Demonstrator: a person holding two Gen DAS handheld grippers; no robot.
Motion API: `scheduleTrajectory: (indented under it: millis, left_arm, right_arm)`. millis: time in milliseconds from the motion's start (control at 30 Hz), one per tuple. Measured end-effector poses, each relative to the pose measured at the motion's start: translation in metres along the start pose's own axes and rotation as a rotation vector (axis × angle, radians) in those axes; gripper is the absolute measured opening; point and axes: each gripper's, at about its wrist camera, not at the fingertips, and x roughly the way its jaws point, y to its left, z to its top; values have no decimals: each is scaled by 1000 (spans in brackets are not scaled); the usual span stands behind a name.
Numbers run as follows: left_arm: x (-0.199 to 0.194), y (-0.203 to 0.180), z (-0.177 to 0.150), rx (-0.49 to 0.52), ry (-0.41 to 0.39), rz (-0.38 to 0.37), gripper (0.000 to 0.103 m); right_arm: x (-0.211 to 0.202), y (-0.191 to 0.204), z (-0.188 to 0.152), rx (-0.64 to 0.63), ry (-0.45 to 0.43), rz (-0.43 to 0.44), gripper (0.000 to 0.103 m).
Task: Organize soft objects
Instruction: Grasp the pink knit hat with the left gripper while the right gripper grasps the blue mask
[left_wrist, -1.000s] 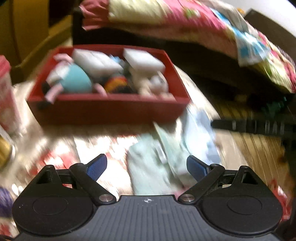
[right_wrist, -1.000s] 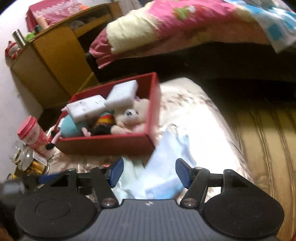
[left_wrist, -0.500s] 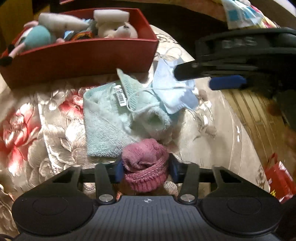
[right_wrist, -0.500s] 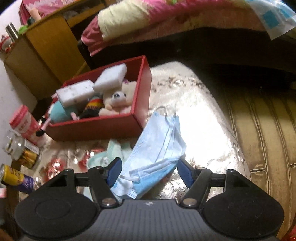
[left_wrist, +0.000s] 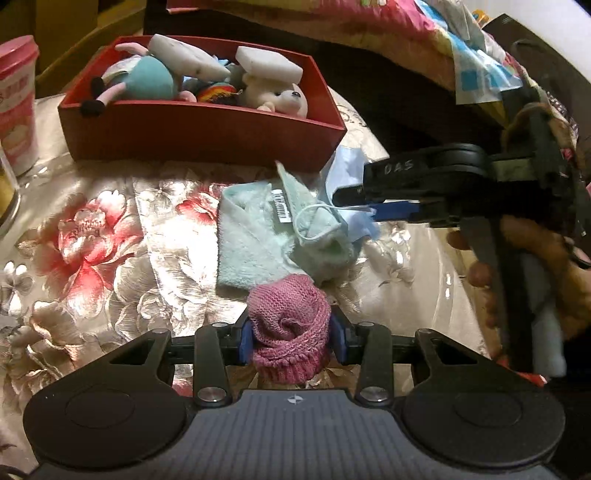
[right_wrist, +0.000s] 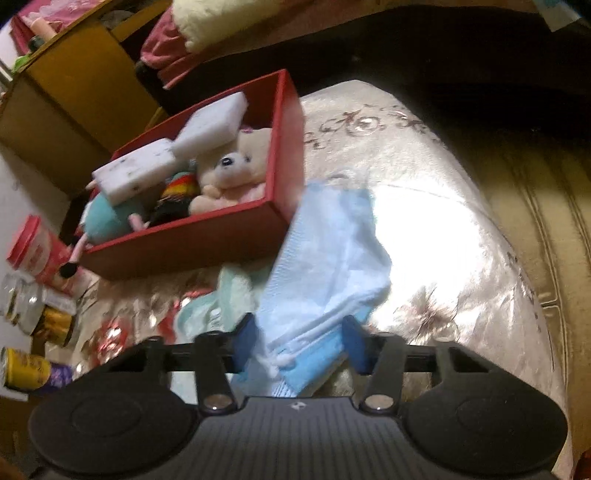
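Observation:
A pink knitted sock (left_wrist: 288, 314) sits between the blue pads of my left gripper (left_wrist: 291, 339). The jaws are closing and press on both its sides. Beyond it a mint green towel (left_wrist: 255, 236) lies crumpled on the flowered tablecloth. A blue face mask (right_wrist: 325, 258) drapes over the towel's right end. My right gripper (right_wrist: 301, 343) is closing on the mask's bunched lower edge, with both pads touching it. In the left wrist view the right gripper (left_wrist: 354, 201) reaches in from the right. A red box (left_wrist: 199, 129) behind holds plush toys and white sponges.
A pink lidded cup (left_wrist: 16, 103) stands left of the box. Drink cans (right_wrist: 26, 373) and a glass jar (right_wrist: 18, 306) stand at the table's left edge. A person's hand (left_wrist: 535, 251) holds the right gripper. A wooden cabinet (right_wrist: 66, 85) and a quilted bed (left_wrist: 369, 22) lie behind.
My left gripper moved up to the pink sock and closed on it. My right gripper sank onto the mask and narrowed its jaws around it.

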Motion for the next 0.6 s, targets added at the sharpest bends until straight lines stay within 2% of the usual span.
scheduleTrajectory:
  millis: [33, 133, 200, 433, 467, 533, 600]
  left_arm:
    - [0, 1, 0, -3, 1, -6, 42]
    - [-2, -1, 0, -4, 2, -29, 43]
    - [2, 0, 5, -11, 4, -43, 43]
    - [-7, 5, 9, -32, -33, -22, 44]
    - [-8, 6, 10, -39, -35, -22, 44]
    - [-10, 7, 11, -44, -39, -26, 44]
    - [-10, 8, 11, -43, -40, -24, 45]
  right_arm:
    - [4, -3, 2, 14, 12, 1, 0]
    - [8, -16, 3, 87, 45, 83, 0]
    - [0, -13, 4, 59, 27, 110, 0]
    - [-33, -5, 9, 62, -42, 211, 0]
    - [-39, -5, 10, 60, -61, 212, 0]
    - [-49, -3, 11, 21, -109, 137, 0]
    - [-44, -4, 13, -3, -85, 68, 0]
